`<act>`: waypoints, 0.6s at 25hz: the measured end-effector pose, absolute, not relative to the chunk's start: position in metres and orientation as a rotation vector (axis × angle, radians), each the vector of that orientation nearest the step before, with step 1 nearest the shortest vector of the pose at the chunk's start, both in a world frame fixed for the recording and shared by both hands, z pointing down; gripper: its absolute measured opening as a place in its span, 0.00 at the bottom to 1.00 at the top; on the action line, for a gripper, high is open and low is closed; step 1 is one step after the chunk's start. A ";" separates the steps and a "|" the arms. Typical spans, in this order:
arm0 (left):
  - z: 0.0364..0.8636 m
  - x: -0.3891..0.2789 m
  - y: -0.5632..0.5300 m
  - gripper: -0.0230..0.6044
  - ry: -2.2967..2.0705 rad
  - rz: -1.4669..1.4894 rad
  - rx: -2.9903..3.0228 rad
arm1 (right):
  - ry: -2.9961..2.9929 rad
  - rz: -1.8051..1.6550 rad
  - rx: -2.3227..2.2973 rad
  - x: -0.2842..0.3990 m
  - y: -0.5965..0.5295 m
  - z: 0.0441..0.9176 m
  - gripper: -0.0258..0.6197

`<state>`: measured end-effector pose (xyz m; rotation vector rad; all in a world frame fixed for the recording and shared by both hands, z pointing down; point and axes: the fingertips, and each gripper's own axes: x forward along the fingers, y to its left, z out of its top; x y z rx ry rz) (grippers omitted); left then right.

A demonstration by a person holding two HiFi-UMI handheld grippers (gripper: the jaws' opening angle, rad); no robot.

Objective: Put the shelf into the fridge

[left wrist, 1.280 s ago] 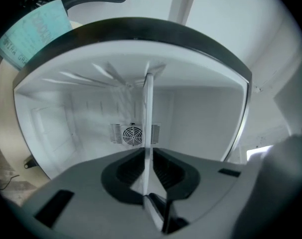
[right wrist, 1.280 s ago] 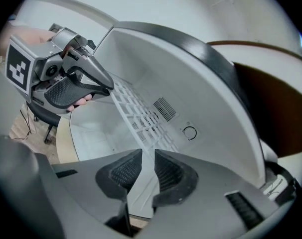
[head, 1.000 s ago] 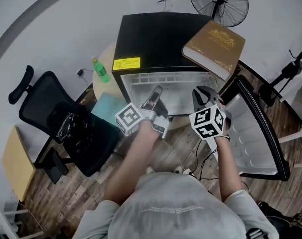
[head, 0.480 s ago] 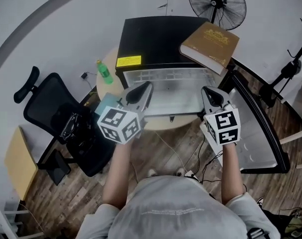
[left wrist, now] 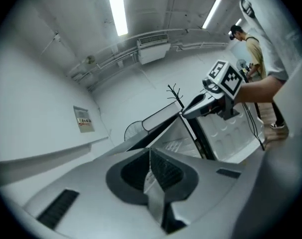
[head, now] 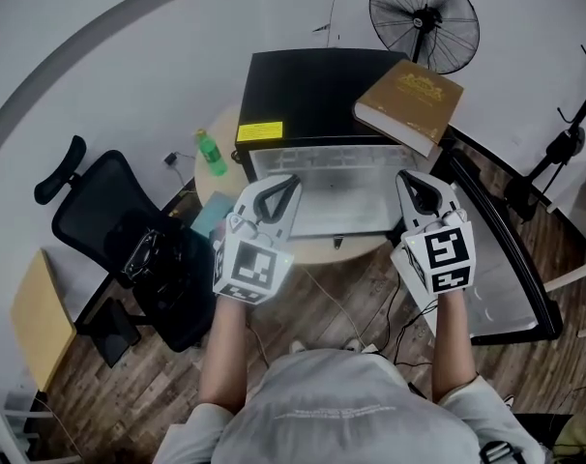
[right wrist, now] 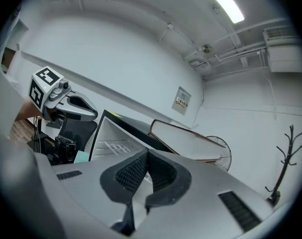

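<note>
Shelf [head: 337, 204] looks clear, flat, pale-edged. We count one shelf, one fridge [head: 312, 95] beyond, two claws: left gripper [head: 287, 182] and right gripper [head: 407, 178] each clamp its side edge.

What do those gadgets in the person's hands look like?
The left gripper and right gripper have pale grey shells and dark ribbed pads, each with a white cube of black square markers. The person wears a grey short-sleeved T-shirt.
</note>
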<state>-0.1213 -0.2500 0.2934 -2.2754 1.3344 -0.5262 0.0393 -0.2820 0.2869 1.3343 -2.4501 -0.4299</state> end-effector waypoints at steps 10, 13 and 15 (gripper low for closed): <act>0.302 -0.129 -0.253 0.07 1.341 -0.592 -2.217 | -2.385 -0.444 1.284 0.035 -0.284 0.302 0.06; 0.304 -0.129 -0.255 0.07 1.344 -0.592 -2.220 | -2.370 -0.450 1.274 0.035 -0.286 0.306 0.06; 0.304 -0.130 -0.256 0.07 1.348 -0.588 -2.222 | -2.366 -0.457 1.267 0.034 -0.286 0.307 0.06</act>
